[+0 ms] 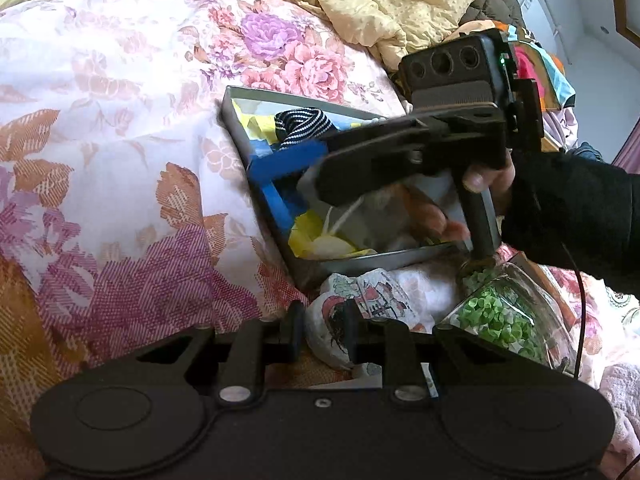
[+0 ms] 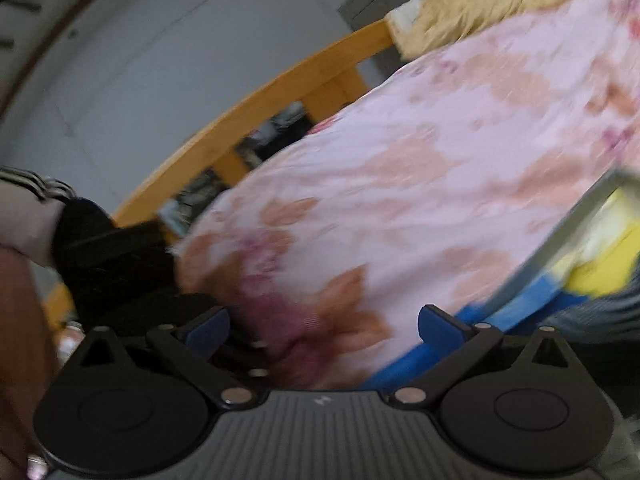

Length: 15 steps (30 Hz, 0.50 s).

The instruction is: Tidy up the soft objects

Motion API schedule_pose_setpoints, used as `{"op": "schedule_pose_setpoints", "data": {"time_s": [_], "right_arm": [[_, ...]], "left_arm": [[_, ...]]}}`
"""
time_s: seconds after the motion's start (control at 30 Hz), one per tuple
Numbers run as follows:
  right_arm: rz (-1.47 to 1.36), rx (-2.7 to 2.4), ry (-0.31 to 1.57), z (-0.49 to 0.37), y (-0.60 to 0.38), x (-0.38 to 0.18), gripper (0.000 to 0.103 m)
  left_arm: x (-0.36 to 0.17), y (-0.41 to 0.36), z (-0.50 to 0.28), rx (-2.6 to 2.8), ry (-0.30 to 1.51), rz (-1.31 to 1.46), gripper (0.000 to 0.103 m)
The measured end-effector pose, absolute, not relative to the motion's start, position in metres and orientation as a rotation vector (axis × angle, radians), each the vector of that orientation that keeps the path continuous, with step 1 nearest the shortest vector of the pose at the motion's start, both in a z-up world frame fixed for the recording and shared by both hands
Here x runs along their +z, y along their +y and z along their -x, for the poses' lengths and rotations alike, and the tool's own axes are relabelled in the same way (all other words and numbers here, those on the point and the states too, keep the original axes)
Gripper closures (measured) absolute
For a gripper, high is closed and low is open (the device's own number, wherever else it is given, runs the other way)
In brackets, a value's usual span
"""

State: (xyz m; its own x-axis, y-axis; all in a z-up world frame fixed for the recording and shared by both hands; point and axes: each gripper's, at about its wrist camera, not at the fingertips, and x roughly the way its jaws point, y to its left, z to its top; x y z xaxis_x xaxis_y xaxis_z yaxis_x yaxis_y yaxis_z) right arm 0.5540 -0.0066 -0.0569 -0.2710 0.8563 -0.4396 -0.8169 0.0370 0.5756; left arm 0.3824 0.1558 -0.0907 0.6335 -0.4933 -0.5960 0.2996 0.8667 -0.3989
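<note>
The left gripper (image 1: 320, 330), at the bottom centre of the left wrist view, has its black fingers (image 1: 295, 328) clenched on a small white printed fabric pouch (image 1: 360, 312), a soft, crumpled thing bulging between the pads. It would do best to lift the pouch straight up and carry it to the grey rectangular box (image 1: 240, 120) at frame centre before letting go. The right gripper (image 2: 324, 330) has its blue-tipped fingers (image 2: 440, 326) spread wide and empty over the floral bedspread (image 2: 400, 160), beside that box's edge.
</note>
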Motion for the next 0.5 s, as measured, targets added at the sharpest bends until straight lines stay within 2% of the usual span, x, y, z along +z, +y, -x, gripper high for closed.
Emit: {"op": "schedule_pose_setpoints", "data": {"time_s": [0.13,0.3,0.5], "right_arm": [[-0.042,1.603,0.885,-0.551,-0.004,-0.049,0.000],[-0.025,1.475,0.762,-0.538,-0.005,-0.051,0.002],[-0.168,1.368,0.666,-0.535,-0.028,-0.032,0.003]], "left_arm": [[-0.090,0.153,-0.380,-0.456,0.747,0.258,0.080],[-0.088,0.152,-0.379,-0.452,0.746,0.246,0.080],[-0.088,0.152,-0.379,-0.449,0.744,0.239,0.080]]}}
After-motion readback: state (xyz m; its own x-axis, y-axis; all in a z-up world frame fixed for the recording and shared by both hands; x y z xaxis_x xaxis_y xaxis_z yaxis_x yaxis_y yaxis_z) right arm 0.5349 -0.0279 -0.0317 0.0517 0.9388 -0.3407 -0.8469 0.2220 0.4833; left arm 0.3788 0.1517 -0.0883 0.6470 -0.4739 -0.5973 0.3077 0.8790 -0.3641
